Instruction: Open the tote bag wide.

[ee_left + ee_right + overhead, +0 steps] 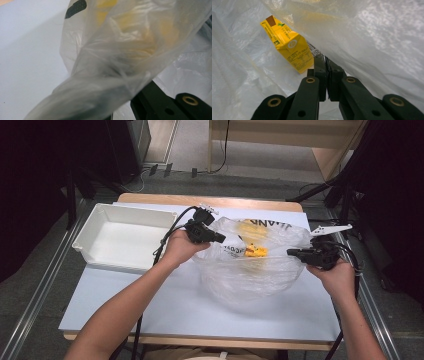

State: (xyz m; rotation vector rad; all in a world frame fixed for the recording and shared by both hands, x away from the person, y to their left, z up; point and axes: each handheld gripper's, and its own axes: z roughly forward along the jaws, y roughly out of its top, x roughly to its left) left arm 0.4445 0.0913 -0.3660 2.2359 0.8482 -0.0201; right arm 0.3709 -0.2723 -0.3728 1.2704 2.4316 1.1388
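Observation:
A clear plastic bag (250,270) with black lettering lies open in the middle of the table, and a yellow carton (255,251) rests inside it. My left gripper (220,238) is shut on the bag's left rim; bunched film (100,82) drapes over its jaws. At the bag's right rim, my right gripper (291,252) is shut on the plastic, a thin edge of film pinched between its pads (326,65). In the right gripper view the yellow carton (287,42) lies tilted just beyond the jaws, inside the bag (374,32).
A white rectangular tub (107,217) stands at the table's back left. The table top (165,315) has a pale blue surface with a wooden edge. Cables trail from both grippers toward the person. Dark stands and a floor lie beyond the table.

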